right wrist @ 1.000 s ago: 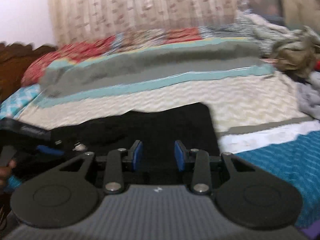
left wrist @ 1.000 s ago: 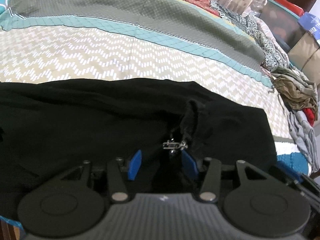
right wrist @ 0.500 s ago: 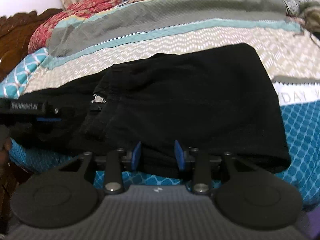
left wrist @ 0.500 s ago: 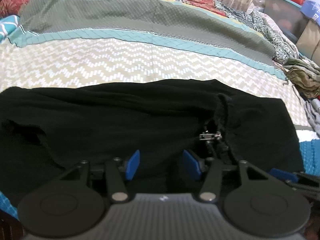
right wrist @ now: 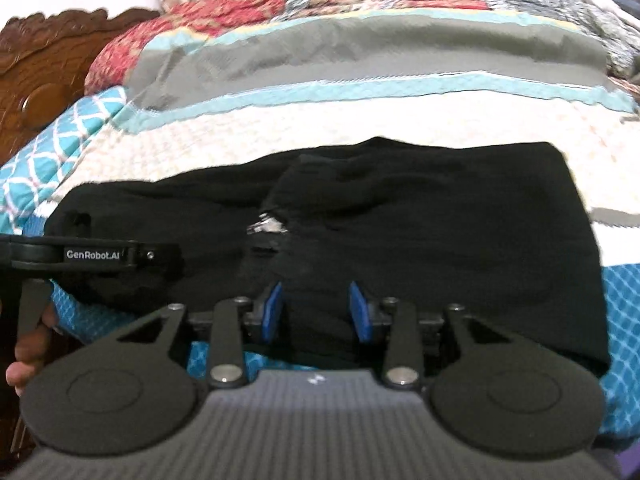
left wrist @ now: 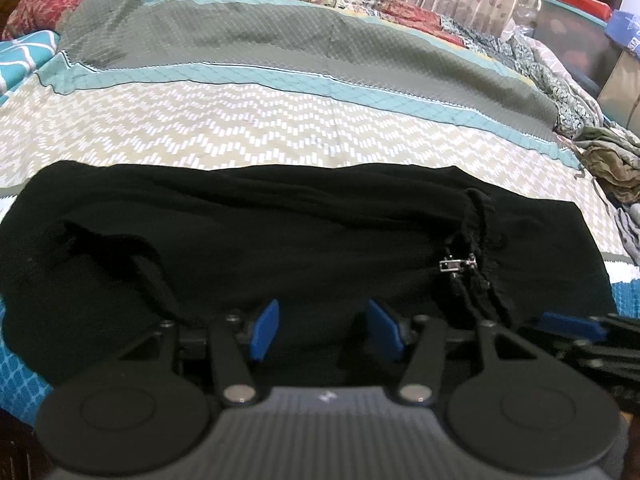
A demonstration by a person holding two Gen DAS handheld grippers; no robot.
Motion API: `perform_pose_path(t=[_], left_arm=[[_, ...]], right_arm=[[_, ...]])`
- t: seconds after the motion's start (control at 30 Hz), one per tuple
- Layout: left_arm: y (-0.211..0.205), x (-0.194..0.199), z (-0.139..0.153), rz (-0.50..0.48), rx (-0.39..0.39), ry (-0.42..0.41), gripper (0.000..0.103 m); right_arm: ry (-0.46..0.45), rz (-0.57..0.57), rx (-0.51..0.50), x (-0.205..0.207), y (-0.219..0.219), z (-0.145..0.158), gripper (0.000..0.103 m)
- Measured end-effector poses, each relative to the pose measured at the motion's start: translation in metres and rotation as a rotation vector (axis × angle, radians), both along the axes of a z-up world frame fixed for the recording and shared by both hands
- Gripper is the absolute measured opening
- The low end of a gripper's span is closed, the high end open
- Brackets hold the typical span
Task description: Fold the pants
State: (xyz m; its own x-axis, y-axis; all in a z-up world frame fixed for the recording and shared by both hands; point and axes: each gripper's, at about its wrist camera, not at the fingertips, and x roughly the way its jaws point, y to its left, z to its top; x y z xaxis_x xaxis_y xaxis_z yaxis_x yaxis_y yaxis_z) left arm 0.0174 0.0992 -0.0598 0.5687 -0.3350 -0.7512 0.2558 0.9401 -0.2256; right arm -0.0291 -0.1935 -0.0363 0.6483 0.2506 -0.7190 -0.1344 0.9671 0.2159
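Both tools drawn back toward bed edge, more of pants [left wrist: 280, 240] visible

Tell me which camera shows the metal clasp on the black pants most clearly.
The left wrist view: the metal clasp is sharp there, lying on the black pants beside the bunched waistband. In the right wrist view it is only a blurred pale smear at a fold in the fabric.
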Motion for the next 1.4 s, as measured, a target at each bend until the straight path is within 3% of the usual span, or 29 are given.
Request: perform_pose_path(t=[0.13,0.17,0.2,0.3,0.37,0.47,0.57,0.7,0.8,0.83,0.9,0.93,0.97,1.07,1.17,1.23,1.3,1.4], left_arm=[[0.022,-0.012,0.008,-0.011,-0.046,-0.038,0.051],[0.034,-0.017,0.013,-0.009,-0.089,-0.051,0.053],[0.048,-0.022,0.018,-0.001,-0.136,-0.066,0.056],[0.096,-0.037,0.032,0.082,-0.244,-0.141,0.084],[0.13,-0.044,0.035,0.181,-0.275,-0.169,0.09],[0.181,-0.043,0.022,0.348,-0.356,-0.105,0.094],[0.221,-0.033,-0.005,0.471,-0.503,0.03,0.093],[0.237,-0.02,-0.031,0.507,-0.71,0.12,0.093],[0.228,-0.008,-0.042,0.513,-0.777,0.159,0.093],[0.227,-0.004,-0.045,0.521,-0.779,0.16,0.092],[0.221,0.005,-0.046,0.532,-0.752,0.143,0.07],[0.22,0.007,-0.046,0.537,-0.741,0.138,0.042],[0.22,0.01,-0.046,0.536,-0.745,0.136,0.031],[0.22,0.005,-0.032,0.524,-0.77,0.091,0.023],[0.205,-0.001,-0.001,0.444,-0.728,0.011,0.023],[0.188,-0.003,0.02,0.378,-0.676,-0.043,0.023],[0.173,-0.006,0.037,0.321,-0.634,-0.083,0.023],[0.151,-0.009,0.058,0.246,-0.585,-0.129,0.023]], right_arm=[[0.061,0.029,-0.042,0.01,0.016,-0.013,0.042],[0.072,0.03,-0.051,0.011,0.018,-0.015,0.044],[0.072,0.032,-0.061,0.011,0.02,-0.017,0.045],[0.066,0.037,-0.075,0.011,0.022,-0.015,0.045],[0.066,0.034,-0.069,0.01,0.021,-0.015,0.045],[0.061,0.029,-0.073,0.01,0.027,-0.015,0.046],[0.043,0.037,-0.078,0.006,0.03,-0.015,0.048],[0.004,0.049,-0.099,0.002,0.034,-0.012,0.048],[-0.063,0.072,-0.096,-0.003,0.037,-0.003,0.048],[-0.083,0.091,-0.091,-0.005,0.038,0.0,0.048],[-0.125,0.15,-0.084,-0.009,0.046,0.006,0.048],[-0.145,0.181,-0.089,-0.012,0.052,0.008,0.048],[-0.163,0.216,-0.097,-0.014,0.059,0.01,0.048],[-0.172,0.298,-0.107,-0.012,0.076,0.012,0.048],[-0.176,0.389,-0.087,0.0,0.098,0.019,0.049],[-0.2,0.443,-0.066,0.01,0.116,0.029,0.055],[-0.234,0.482,-0.034,0.018,0.133,0.04,0.066],[-0.257,0.515,0.007,0.028,0.153,0.054,0.073]])
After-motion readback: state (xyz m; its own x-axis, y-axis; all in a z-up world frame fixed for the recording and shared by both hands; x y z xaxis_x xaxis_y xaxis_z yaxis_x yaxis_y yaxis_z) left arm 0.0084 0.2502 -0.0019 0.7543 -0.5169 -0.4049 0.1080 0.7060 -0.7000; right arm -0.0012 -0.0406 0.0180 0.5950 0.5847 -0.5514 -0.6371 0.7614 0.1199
